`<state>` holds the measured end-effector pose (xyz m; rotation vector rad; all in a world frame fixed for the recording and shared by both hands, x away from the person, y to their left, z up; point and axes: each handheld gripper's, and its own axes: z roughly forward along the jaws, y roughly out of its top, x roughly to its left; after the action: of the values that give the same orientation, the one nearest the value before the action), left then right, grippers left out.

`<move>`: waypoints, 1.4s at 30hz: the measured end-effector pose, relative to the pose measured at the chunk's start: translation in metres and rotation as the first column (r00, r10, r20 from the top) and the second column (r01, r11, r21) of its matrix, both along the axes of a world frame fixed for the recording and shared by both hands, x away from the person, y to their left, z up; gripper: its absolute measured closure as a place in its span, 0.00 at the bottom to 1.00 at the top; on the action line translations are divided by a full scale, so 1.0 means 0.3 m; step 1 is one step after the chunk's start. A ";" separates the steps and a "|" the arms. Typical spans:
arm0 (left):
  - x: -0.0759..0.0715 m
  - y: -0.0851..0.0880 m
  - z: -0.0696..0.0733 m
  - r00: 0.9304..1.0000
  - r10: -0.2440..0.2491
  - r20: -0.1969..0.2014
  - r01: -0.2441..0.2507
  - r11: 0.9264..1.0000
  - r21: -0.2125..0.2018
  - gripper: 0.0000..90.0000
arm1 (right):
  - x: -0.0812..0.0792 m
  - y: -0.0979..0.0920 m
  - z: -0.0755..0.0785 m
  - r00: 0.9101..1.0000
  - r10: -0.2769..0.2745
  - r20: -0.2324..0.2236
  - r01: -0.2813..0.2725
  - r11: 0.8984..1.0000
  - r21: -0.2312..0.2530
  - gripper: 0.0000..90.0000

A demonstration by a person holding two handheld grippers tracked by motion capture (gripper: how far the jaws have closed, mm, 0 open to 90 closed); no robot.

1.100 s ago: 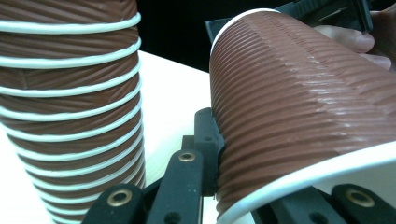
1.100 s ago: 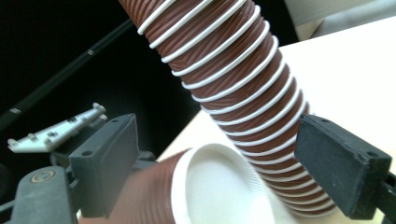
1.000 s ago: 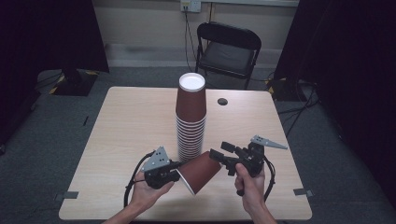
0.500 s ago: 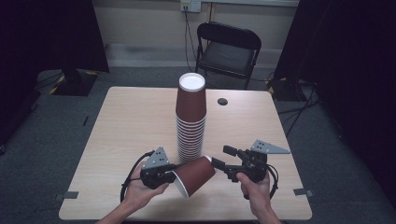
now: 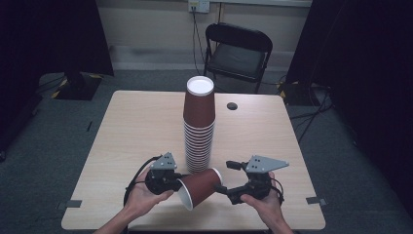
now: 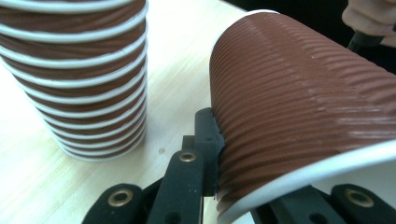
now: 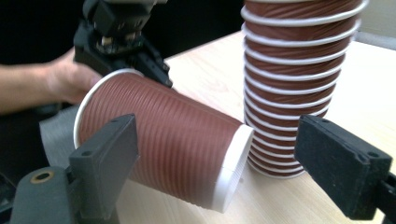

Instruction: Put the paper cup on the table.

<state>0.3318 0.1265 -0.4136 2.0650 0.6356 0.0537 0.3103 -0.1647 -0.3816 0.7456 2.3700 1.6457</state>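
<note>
- Cup (image 5: 200,185) lay sideways near the desk's (image 5: 126,126) front edge, rim clamped by left gripper (image 5: 176,182).
- Right gripper (image 5: 228,177) gaped at its base.
- Stack (image 5: 198,126) stood just behind.

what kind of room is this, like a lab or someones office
Probably a lab or recording studio, not an office: black curtains flank a bare wooden table, a lone folding chair stands behind it, and cables trail across the grey carpet.
</note>
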 end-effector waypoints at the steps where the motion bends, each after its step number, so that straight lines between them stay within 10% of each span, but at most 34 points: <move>1: 0.005 -0.002 -0.002 1.000 -0.013 -0.015 0.013 1.000 0.011 0.95 | -0.003 0.009 -0.003 1.000 0.014 0.011 -0.014 1.000 -0.016 0.15; 10: 0.031 -0.019 -0.004 0.995 -0.030 -0.092 0.038 0.996 0.083 0.95 | -0.021 0.078 -0.032 0.991 0.115 0.066 -0.102 0.979 -0.175 0.15; 23: 0.088 -0.051 -0.005 0.971 -0.037 -0.237 0.072 0.987 0.142 0.95 | -0.068 0.158 -0.082 0.951 0.221 0.214 -0.115 0.901 -0.419 0.14; 37: 0.091 -0.108 0.017 0.958 -0.042 -0.283 0.096 0.978 0.183 0.96 | -0.103 0.225 -0.131 0.894 0.289 0.342 -0.062 0.837 -0.543 0.09; 42: 0.097 -0.126 0.021 0.955 -0.019 -0.297 0.079 0.978 0.193 0.96 | -0.098 0.241 -0.139 0.898 0.272 0.347 -0.045 0.840 -0.541 0.09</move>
<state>0.3610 0.0887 -0.4073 2.3091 0.7861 -0.2312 0.2807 -0.0925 -0.4232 0.0785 2.4200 0.9751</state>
